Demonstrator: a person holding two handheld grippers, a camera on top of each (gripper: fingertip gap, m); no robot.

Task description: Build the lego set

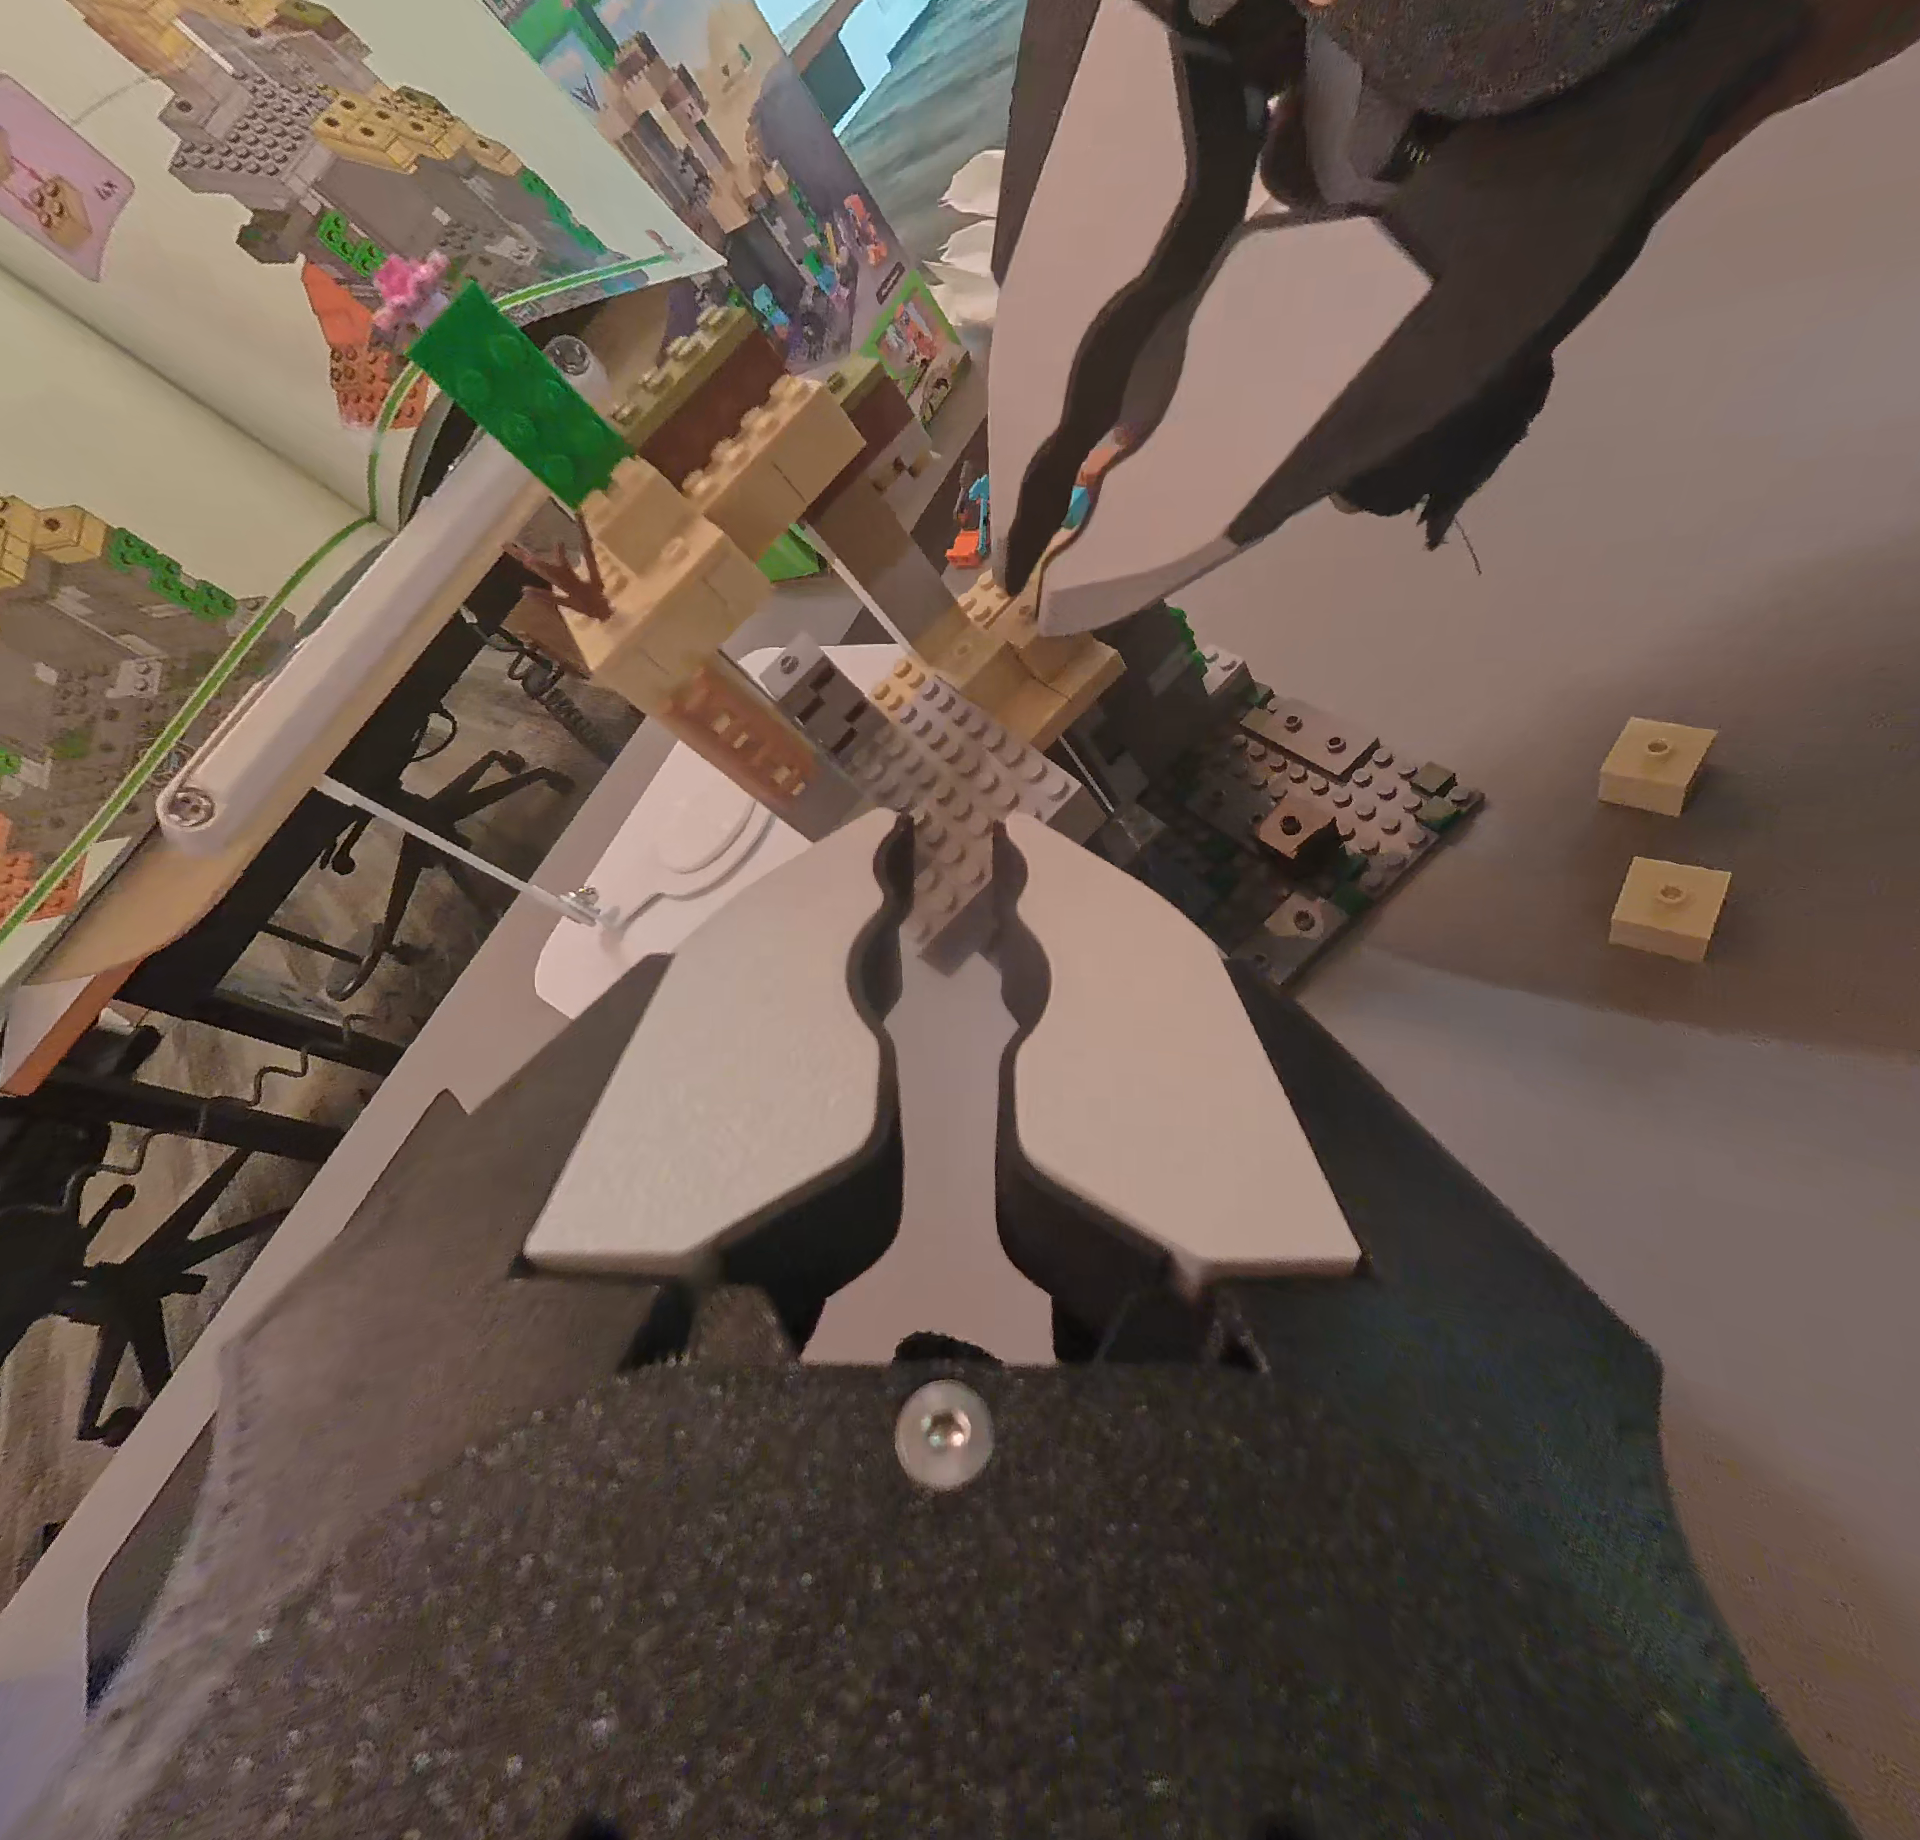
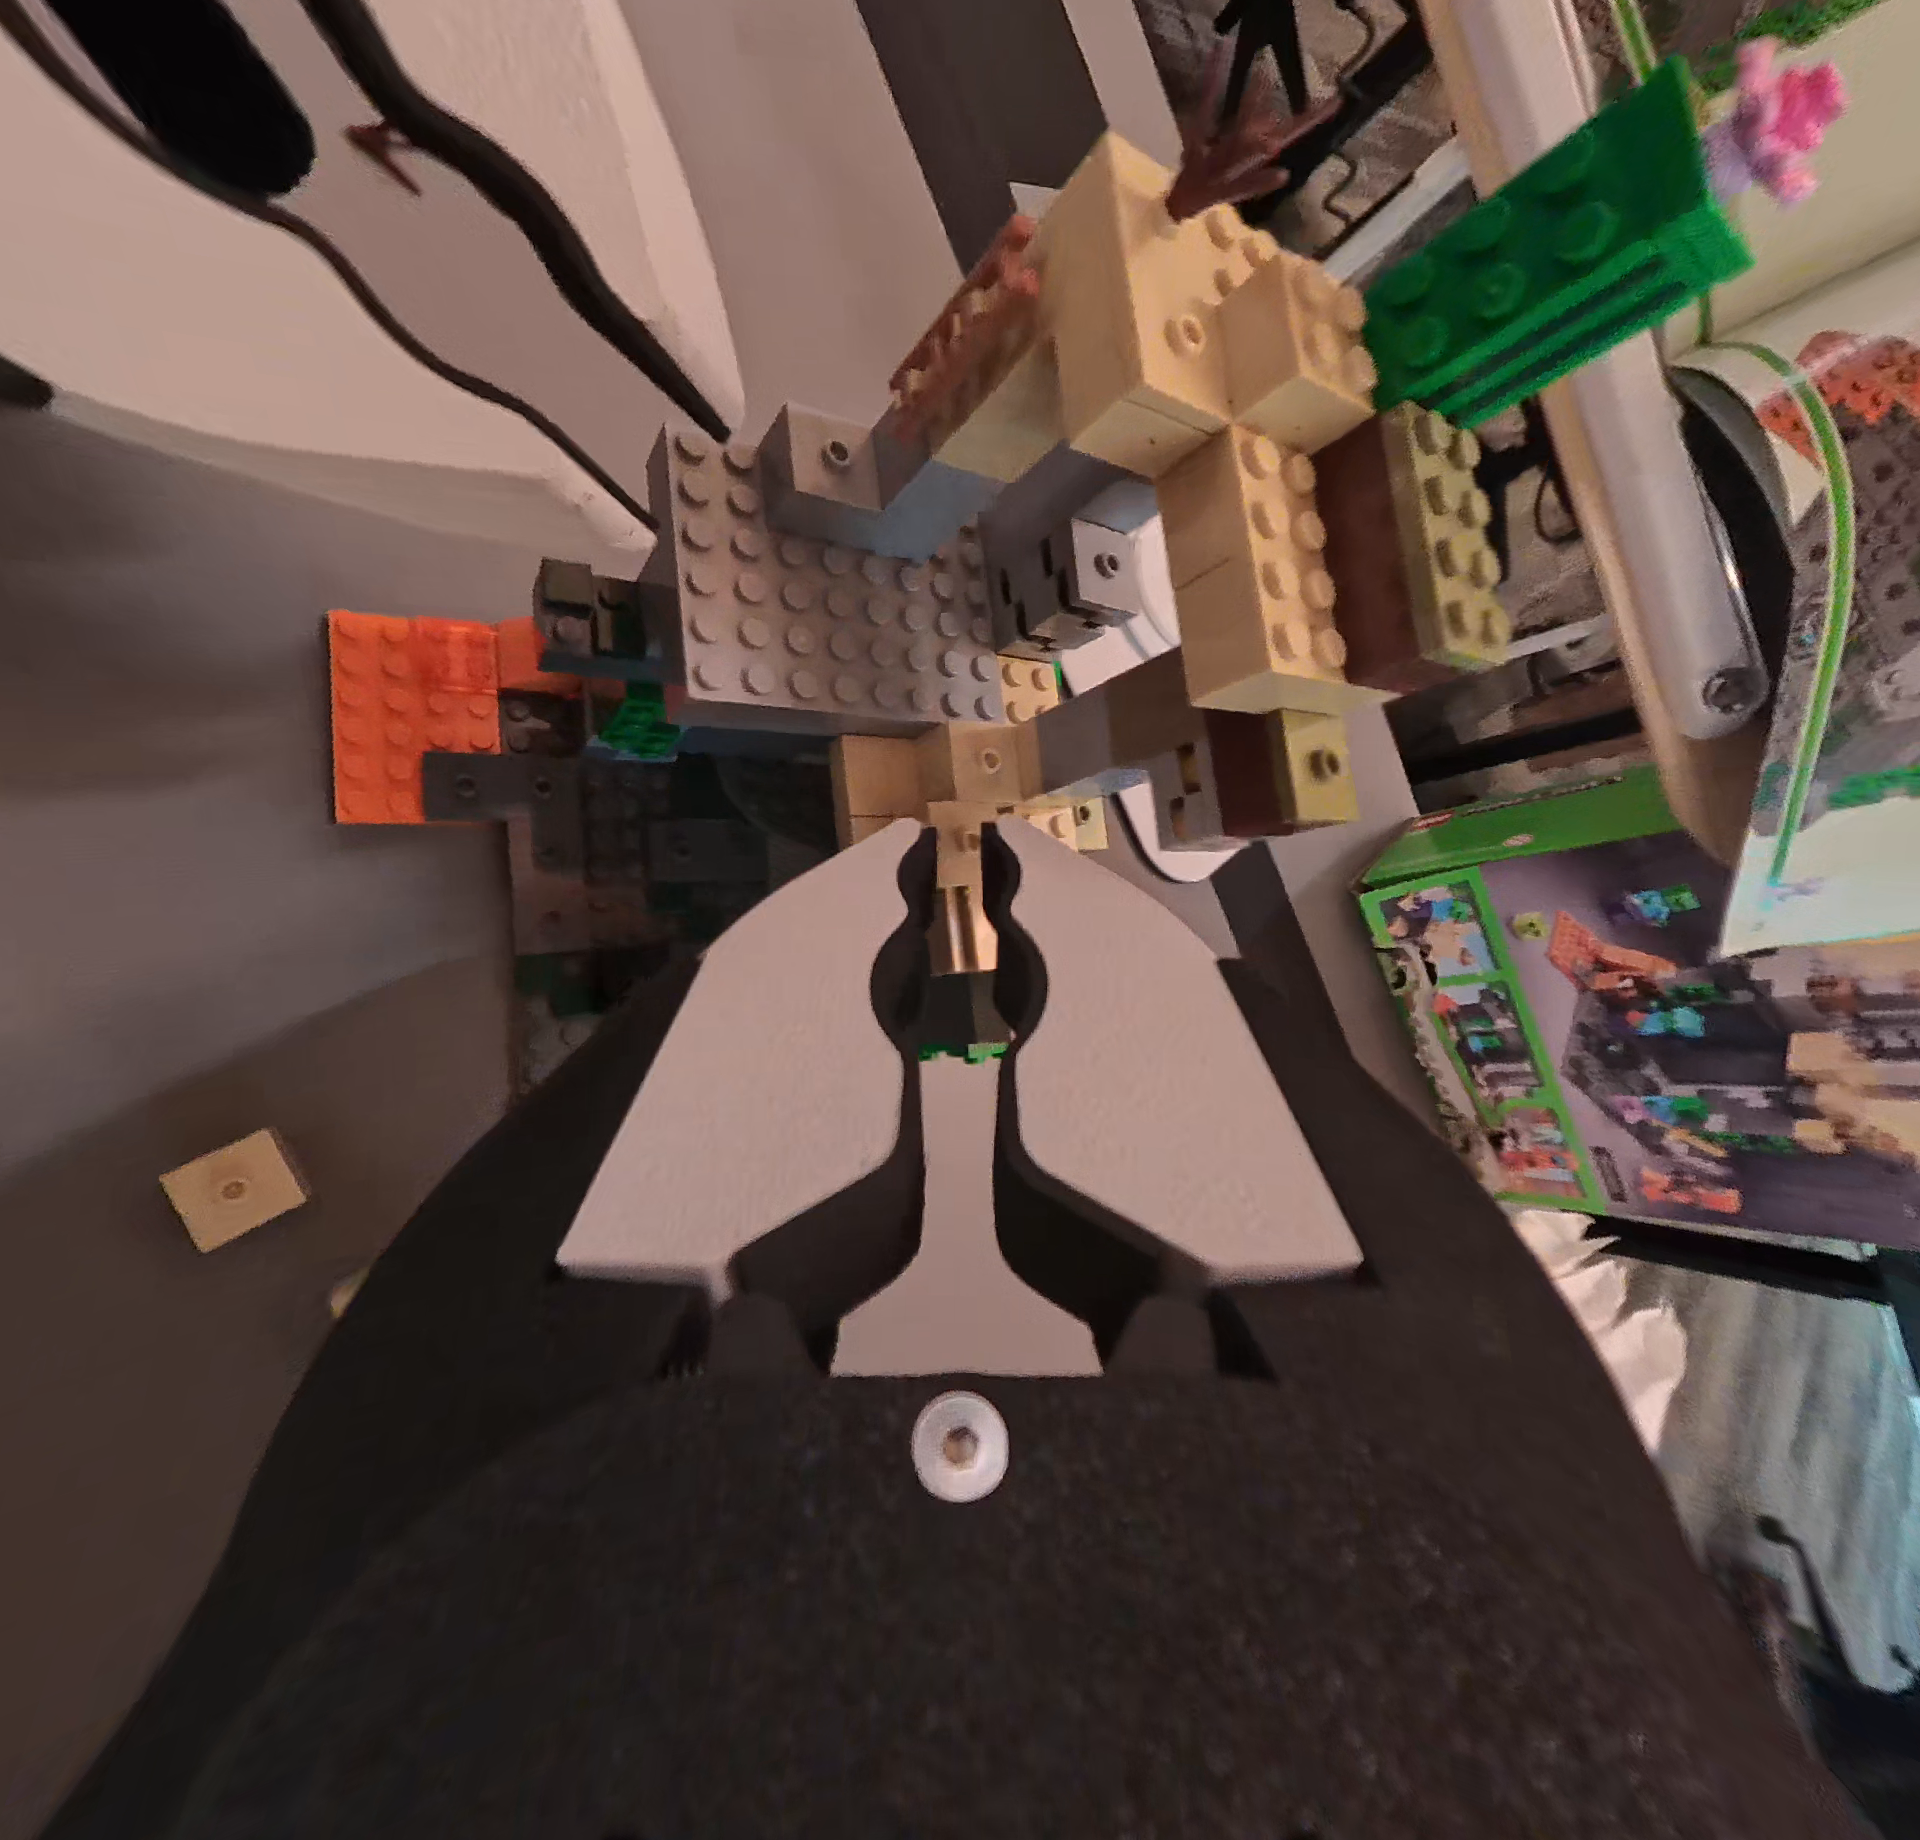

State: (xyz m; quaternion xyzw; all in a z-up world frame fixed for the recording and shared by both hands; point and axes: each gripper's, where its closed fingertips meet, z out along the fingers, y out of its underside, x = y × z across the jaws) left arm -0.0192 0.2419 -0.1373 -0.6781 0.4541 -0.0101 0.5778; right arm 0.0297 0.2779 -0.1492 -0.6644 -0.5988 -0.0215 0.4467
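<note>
Here, nearest the lens in the left wrist view, the left gripper [image 1: 951, 891] is clamped on the edge of a light grey studded plate [image 1: 961, 788] at the middle of the frame. That plate is the floor of a lifted lego assembly [image 1: 707, 533] of tan, brown and grey bricks, with a green plate [image 1: 520, 398] jutting toward the upper left.

In the right wrist view, the right gripper [image 2: 961, 855] is closed on a small tan brick [image 2: 961, 834] at the assembly's near edge, centre of frame; whether that brick is seated or only held against it I cannot tell.

The assembly is likely light and stiff but brittle at its joints: overhanging parts like the green plate and the brown twig piece [image 1: 566, 580] could pop off under a twist. The grey plate's edge looks the soundest hold, as thin studded plastic gives the pads some bite. Pressing should go straight into the studs while the other side braces.

Beyond, a darker baseplate build [image 1: 1299, 834] lies on the grey desk [image 1: 1662, 1115] at centre right of the left view, with two loose tan tiles [image 1: 1657, 762] further right. An orange plate section [image 2: 405, 710] shows at the left of the right view.

Farther off, an open instruction booklet [image 1: 156, 232] fills the upper left, propped on a white stand [image 1: 343, 637], with the set's box [image 2: 1621, 1021] behind. Carpet and dark chair legs show past the desk's edge.
</note>
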